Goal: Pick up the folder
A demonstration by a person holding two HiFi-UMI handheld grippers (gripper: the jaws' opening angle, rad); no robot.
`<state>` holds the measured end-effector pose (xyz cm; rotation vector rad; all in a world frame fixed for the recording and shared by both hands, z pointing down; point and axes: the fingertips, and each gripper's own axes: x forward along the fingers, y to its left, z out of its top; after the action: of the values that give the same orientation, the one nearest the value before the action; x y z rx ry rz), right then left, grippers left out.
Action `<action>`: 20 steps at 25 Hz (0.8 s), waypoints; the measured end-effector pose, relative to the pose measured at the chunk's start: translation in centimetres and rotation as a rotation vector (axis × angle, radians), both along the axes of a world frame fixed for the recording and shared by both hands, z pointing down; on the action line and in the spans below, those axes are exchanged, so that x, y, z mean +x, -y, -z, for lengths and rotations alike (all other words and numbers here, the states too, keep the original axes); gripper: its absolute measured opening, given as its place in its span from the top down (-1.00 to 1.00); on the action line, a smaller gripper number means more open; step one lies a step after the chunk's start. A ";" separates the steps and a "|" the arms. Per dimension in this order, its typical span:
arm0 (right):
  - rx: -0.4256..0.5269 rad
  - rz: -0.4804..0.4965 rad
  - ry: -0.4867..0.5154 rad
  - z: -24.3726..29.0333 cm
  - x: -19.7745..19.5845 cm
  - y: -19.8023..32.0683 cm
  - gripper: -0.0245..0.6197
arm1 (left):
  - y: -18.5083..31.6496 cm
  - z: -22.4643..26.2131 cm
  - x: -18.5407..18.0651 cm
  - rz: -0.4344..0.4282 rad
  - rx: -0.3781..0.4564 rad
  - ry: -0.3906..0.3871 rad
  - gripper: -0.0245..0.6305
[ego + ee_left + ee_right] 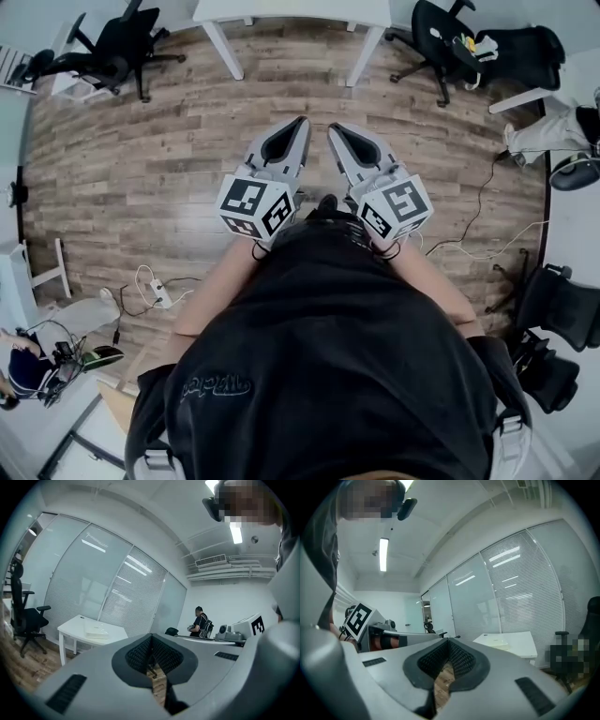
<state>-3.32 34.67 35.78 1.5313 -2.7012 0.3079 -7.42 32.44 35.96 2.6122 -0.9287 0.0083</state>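
A pale flat item that may be the folder [96, 631] lies on a white table [75, 623] ahead; it also shows in the right gripper view as the same flat item [499, 642] on the table [520, 646]. In the head view only the table's near edge [291, 14] shows, at the top. My left gripper [298, 123] and right gripper [335, 127] are held side by side at waist height over the wooden floor, well short of the table. Both point towards it. Each has its jaws shut with nothing between them, as the left gripper [151, 638] and right gripper [449, 641] views show.
Black office chairs stand at the table's left [112, 47] and right [441, 42]. A power strip with cables [155, 291] lies on the floor at left, and more cables [478, 225] trail at right. A person [200, 620] stands far off by a glass wall.
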 end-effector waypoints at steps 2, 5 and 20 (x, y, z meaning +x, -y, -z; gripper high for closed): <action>-0.005 -0.011 -0.004 0.2 2.8 0.9 0.86 | 1.0 0.2 2.5 -0.002 -0.008 -0.017 0.88; -0.008 -0.011 -0.005 0.3 5.6 1.6 0.86 | 1.8 0.4 5.2 -0.001 -0.022 -0.039 0.88; -0.028 -0.045 0.038 -0.8 10.6 6.7 0.85 | 7.4 -1.0 10.3 -0.036 -0.024 0.016 0.88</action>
<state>7.27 27.98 36.62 1.5963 -2.6820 0.3791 2.88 25.04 36.93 2.6095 -0.8816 0.0491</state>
